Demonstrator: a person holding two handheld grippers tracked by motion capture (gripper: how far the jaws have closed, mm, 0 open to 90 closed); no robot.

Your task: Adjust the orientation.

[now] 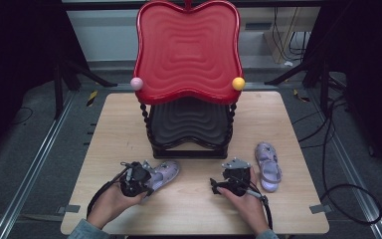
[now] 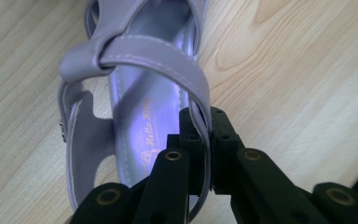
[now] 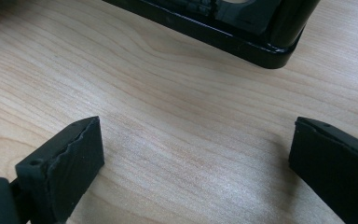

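Note:
A lilac child's sandal (image 1: 163, 174) lies on the wooden table (image 1: 189, 209) in front of the shelf. My left gripper (image 1: 140, 175) is at its heel end. In the left gripper view the jaws are shut on the sandal's (image 2: 135, 116) heel strap (image 2: 200, 112), which runs pinched between the two pads. A second lilac sandal (image 1: 268, 166) lies at the right, just beyond my right gripper (image 1: 227, 180). In the right gripper view my right gripper (image 3: 193, 158) is open over bare wood, nothing between its pads.
A two-tier stand sits at the table's middle back: a red wavy tray (image 1: 189, 50) on top, a black tray (image 1: 189, 124) below, its black base (image 3: 242, 42) close ahead of my right gripper. A pink ball (image 1: 137, 83) and a yellow ball (image 1: 238, 83) sit at the red tray's front corners.

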